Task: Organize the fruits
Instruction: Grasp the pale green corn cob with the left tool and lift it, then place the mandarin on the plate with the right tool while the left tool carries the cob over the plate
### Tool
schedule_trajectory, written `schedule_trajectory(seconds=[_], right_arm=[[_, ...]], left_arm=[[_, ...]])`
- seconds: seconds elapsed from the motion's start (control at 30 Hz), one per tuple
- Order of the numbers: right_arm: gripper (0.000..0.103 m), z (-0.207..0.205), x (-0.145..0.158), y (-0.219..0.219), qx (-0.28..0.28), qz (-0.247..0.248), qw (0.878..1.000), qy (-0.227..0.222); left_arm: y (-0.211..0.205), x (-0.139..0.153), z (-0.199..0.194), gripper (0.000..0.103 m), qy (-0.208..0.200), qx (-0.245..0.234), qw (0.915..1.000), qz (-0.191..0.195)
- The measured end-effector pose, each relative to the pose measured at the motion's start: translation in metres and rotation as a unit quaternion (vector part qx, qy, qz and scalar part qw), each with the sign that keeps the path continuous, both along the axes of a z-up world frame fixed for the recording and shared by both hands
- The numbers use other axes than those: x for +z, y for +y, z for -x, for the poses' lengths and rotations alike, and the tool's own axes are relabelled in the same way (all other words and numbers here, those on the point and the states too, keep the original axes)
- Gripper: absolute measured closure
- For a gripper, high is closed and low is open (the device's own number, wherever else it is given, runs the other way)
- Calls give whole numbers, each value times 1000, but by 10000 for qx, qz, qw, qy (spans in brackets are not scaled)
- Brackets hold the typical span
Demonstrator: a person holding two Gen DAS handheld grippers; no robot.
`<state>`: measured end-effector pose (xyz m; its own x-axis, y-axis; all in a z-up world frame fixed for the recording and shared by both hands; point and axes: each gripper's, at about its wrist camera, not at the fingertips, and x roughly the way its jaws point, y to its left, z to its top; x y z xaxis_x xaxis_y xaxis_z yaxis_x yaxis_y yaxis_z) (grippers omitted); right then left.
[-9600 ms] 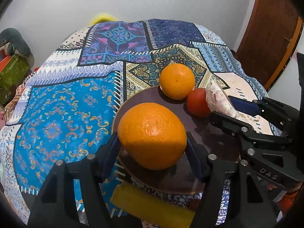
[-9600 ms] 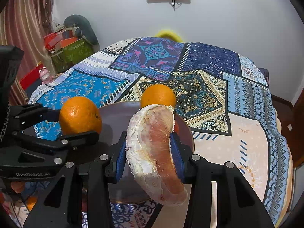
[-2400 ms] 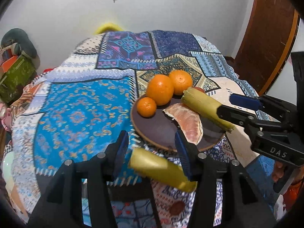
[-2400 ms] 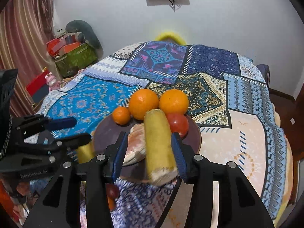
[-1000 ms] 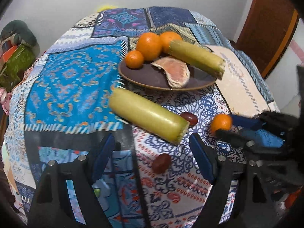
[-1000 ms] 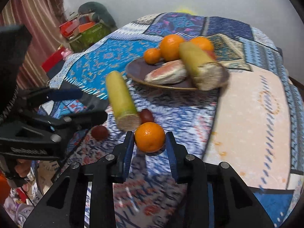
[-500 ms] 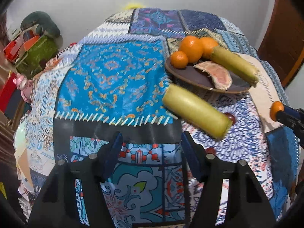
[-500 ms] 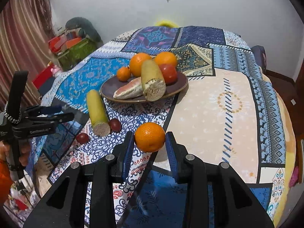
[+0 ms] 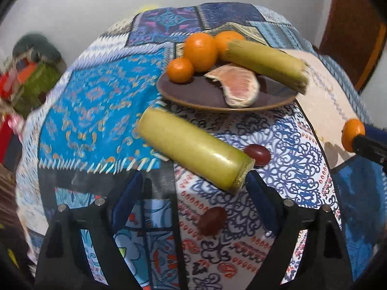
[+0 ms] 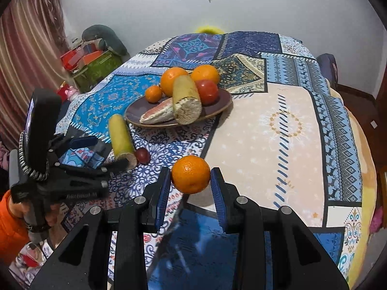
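My right gripper (image 10: 191, 188) is shut on a small orange (image 10: 190, 174) and holds it above the table's near edge; the orange also shows in the left wrist view (image 9: 352, 134). My left gripper (image 9: 191, 193) is open and empty, its jaws wide apart just short of a yellow-green sugarcane piece (image 9: 193, 149) that lies on the cloth. The brown plate (image 9: 193, 94) holds two large oranges, a small orange (image 9: 180, 70), a pomelo segment (image 9: 238, 88), a second sugarcane piece (image 9: 266, 65) and a tomato (image 10: 206, 90).
Two dark red fruits lie on the patterned tablecloth (image 10: 278, 125), one beside the cane's end (image 9: 257, 154) and one between my left jaws (image 9: 212, 220). Boxes and clutter (image 10: 94, 60) stand beyond the table's left edge. A wooden door (image 9: 355, 24) is at the right.
My left gripper has moved in towards the loose sugarcane piece and opened wider. My right gripper has stayed shut on the small orange, lifted over the near edge.
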<state>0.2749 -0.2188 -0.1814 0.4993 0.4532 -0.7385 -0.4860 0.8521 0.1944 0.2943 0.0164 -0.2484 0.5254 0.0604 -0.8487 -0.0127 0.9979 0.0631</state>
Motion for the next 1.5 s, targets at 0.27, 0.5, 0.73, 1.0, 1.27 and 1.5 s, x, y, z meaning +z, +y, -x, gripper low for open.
schedule_trajectory(seconds=[0.27,0.5,0.73,1.0,1.27,1.5], right_arm=[[72,-4,-5,-4,-55,-69,9999,68],[72,-6,-5,2,9,-66,10000,42],[72,-7,-1,6,76,-67,9999,-1],[72,-15,2,9,132,39,9998,-162],[72,-23,5,14,126,15,9997,-197],[72,-19,14,18,130,30,9995,-303]], left_arm=[[63,14,21,29,-69,670,9977,-39],[51,34,17,29,-352,462,9983,6],[41,18,-35,32,-213,597,9978,189],[45,-7,-56,59,2,462,9986,256],[48,1,-38,64,-118,324,9986,389],[47,37,-12,66,-520,77,9979,368]])
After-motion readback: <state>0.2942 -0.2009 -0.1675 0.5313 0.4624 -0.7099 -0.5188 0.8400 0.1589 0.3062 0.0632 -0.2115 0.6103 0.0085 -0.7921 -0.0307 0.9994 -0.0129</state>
